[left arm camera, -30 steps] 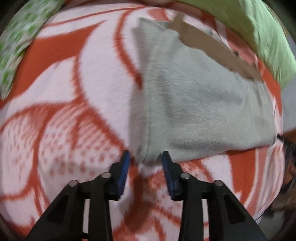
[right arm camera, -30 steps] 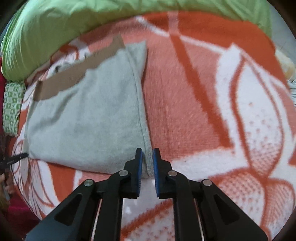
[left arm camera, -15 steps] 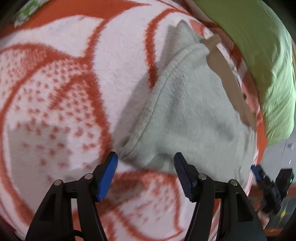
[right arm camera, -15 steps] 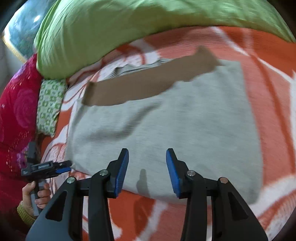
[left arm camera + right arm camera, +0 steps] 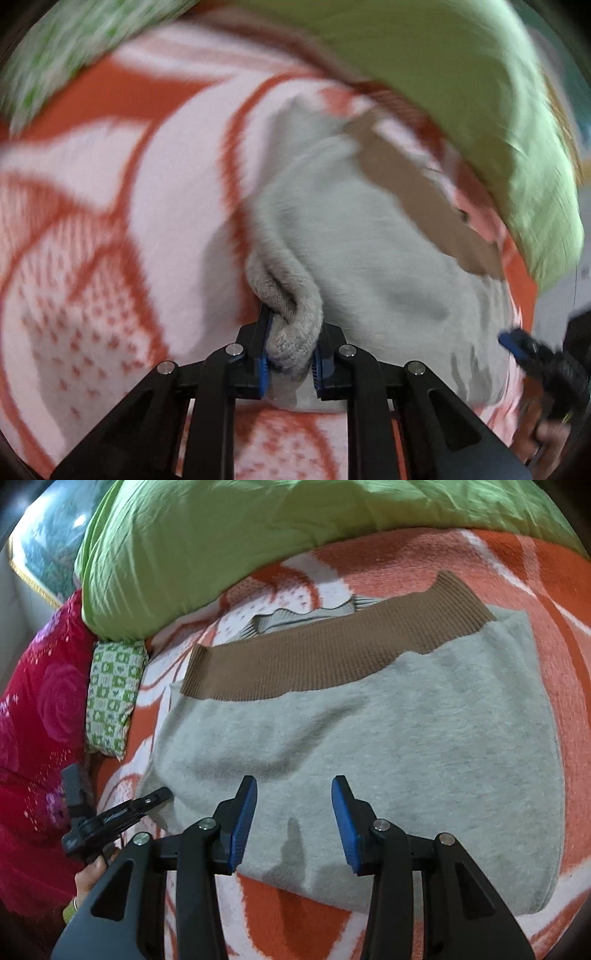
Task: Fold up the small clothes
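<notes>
Since the earlier frame, your left hand-held gripper (image 5: 290,354) has gone from straddling the garment's corner with wide jaws to closing on it, and your right hand-held gripper (image 5: 293,821) has shifted from the garment's side edge to its near hem and parted its jaws.

Left side: the jaws are closing, and a bunched roll of the grey sweater (image 5: 369,746) sits between the blue pads (image 5: 263,363). The wad looks thick and uneven. Risk: if you lift now, you may carry more than one layer, or the roll may slip out, because the fabric is gathered rather than pinched flat.

Right side: the jaws stand apart above the near hem with nothing between them. Risk: if you start the fold with only the left corner held, the sweater will likely drag askew across the blanket (image 5: 303,915) and crease diagonally.

Condition of the garment: the sweater lies on the orange-and-white blanket on the bed, already doubled over, with its brown ribbed band (image 5: 332,653) across the far side. The surface is mostly flat with shallow wrinkles near the middle. A green quilt (image 5: 240,542) lies just beyond it.
</notes>
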The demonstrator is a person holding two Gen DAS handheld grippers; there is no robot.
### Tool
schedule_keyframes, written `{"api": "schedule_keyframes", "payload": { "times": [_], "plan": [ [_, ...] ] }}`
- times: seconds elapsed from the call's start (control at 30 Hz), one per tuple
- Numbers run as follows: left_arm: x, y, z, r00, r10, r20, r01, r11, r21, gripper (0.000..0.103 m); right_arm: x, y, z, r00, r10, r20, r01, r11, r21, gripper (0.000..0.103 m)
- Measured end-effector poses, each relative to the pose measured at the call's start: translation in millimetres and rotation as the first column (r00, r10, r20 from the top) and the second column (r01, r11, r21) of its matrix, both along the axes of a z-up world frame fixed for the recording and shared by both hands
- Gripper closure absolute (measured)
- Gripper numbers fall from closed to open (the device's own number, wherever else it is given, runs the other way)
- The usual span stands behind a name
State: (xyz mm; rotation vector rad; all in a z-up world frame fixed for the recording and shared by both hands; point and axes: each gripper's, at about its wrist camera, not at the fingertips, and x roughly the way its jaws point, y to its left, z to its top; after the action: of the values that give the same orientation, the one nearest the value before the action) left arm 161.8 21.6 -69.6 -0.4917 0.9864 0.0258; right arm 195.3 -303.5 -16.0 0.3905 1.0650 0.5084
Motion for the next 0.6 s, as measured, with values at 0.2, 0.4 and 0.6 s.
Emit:
{"api": "schedule_keyframes", "payload": {
  "times": [0.2,0.4,0.6],
  "plan": [
    [4.8,-74.7,50.1,0.955,-0.268,0.129,0.259,0.962,0.085,0.088,27.2,-4.9,-0.2,0.998,0.022,-0.060,-0.018,0.998,0.063,0.060],
    [16.8,-127.4,17.2,0.927,-0.372,0.053,0.367,0.926,0.086,0.088,79.1,23.9,5.9,0.988,0.114,-0.101,-0.091,0.973,0.211,0.028],
    [20.6,-128.8,11.0,0.929,-0.367,0.044,0.363,0.928,0.086,0.088,127.9,96.2,13.5,0.939,0.326,-0.108,-0.283,0.913,0.295,0.016]
  ]
}}
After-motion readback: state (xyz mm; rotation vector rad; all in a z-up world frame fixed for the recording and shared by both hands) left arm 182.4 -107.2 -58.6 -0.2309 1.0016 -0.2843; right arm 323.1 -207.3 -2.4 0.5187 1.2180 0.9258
